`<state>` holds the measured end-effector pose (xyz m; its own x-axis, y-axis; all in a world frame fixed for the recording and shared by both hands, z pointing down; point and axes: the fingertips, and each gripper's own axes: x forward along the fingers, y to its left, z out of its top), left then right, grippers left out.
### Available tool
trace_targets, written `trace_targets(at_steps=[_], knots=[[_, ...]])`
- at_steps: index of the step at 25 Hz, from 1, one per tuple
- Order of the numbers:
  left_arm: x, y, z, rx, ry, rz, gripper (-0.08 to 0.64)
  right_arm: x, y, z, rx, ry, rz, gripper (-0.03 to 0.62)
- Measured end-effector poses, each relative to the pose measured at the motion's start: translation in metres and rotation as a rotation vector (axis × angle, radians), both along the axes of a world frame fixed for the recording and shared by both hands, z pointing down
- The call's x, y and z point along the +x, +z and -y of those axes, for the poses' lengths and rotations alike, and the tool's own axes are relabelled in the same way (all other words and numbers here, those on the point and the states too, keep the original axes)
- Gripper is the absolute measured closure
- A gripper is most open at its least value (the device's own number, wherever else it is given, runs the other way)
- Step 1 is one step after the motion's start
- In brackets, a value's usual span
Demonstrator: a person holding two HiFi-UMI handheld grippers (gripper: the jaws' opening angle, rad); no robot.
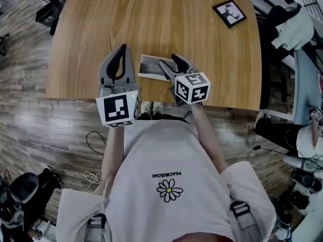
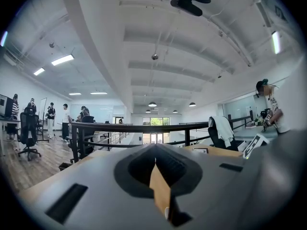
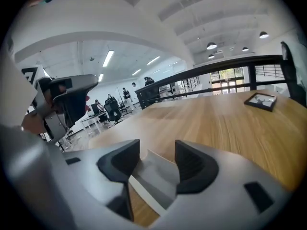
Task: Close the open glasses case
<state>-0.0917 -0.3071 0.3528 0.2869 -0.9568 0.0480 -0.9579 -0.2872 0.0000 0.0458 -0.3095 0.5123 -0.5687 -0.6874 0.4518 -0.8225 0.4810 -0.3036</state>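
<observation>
Closest in is the wood-plank floor (image 1: 60, 130) with loose cables (image 1: 93, 178) on it, and the person's white shirt (image 1: 166, 185). Just past that begins a rounded wooden table (image 1: 166, 14), with pale, bare grain over most of its top.

The left gripper (image 2: 154, 150) hangs over the table's near edge with its jaws pressed tip to tip and nothing between them. Beside it, the right gripper (image 3: 157, 159) has its jaws spread, with a clear gap between the pads; it grips nothing.

The glasses case (image 1: 150, 67) lies on the table close to the near edge. In the head view it sits between the two grippers, with its right end under the right gripper's jaws. It is open — the right gripper view looks through the gap at a raised pale grey flap and a grey interior. Whether anything lies inside can't be made out.

Far across the table, near its right-hand edge, sits a small black-framed picture (image 1: 229, 13), well apart from the case. Beyond the table are a dark railing (image 2: 144, 127) and a chair draped with a white garment (image 2: 221, 131). Behind them is an open office under ceiling strip lights (image 2: 62, 59), where people (image 2: 50, 119) stand far off at the left.
</observation>
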Motion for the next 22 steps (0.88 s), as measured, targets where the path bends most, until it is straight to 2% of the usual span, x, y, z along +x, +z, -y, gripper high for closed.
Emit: trace_targets(at_steps=[4, 10, 22], knots=[[-0.003, 0.005, 0.000, -0.011, -0.008, 0.000, 0.543, 0.006, 0.013, -0.001, -0.035, 0.014, -0.019, 0.377], [-0.003, 0.007, 0.002, -0.014, -0.018, 0.005, 0.543, 0.007, 0.023, -0.004, -0.046, -0.014, -0.068, 0.377], [0.002, 0.007, 0.000, -0.010, -0.017, 0.015, 0.543, 0.003, 0.021, -0.026, -0.056, -0.069, -0.053, 0.377]])
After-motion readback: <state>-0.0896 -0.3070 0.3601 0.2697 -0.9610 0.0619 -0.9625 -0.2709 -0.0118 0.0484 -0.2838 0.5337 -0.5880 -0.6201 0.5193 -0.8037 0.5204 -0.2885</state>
